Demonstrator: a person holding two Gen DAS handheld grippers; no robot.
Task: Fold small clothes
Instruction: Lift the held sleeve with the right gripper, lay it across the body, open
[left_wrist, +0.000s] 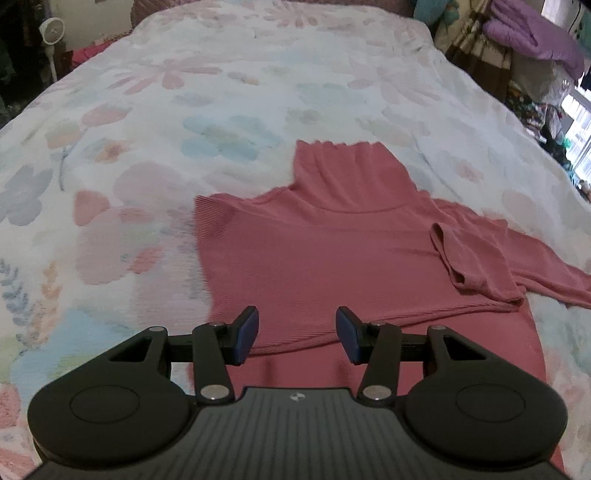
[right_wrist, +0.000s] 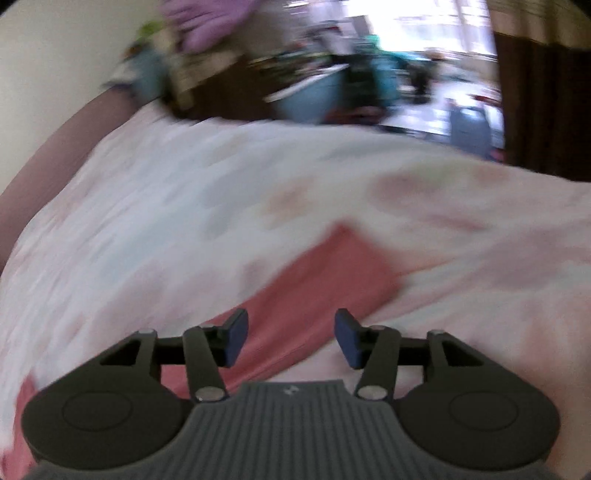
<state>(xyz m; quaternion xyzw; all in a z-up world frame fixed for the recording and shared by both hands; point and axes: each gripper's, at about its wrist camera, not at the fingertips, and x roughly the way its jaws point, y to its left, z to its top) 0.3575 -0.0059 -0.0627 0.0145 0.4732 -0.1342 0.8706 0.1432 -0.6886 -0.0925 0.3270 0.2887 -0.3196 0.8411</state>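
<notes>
A pink ribbed turtleneck sweater (left_wrist: 332, 251) lies flat on the floral bedspread (left_wrist: 155, 122), neck pointing away. One sleeve is folded over the body at the right, its cuff (left_wrist: 454, 254) lying on top. My left gripper (left_wrist: 297, 334) is open and empty, just above the sweater's folded lower edge. In the blurred right wrist view, my right gripper (right_wrist: 291, 338) is open and empty above a pink sleeve (right_wrist: 325, 280) that stretches away across the bedspread (right_wrist: 184, 206).
A small white fan (left_wrist: 51, 33) stands past the bed's far left corner. Piled clothes and a purple cloth (left_wrist: 528, 37) sit along the bed's right side. A bright window and cluttered furniture (right_wrist: 369, 81) lie beyond the bed in the right wrist view.
</notes>
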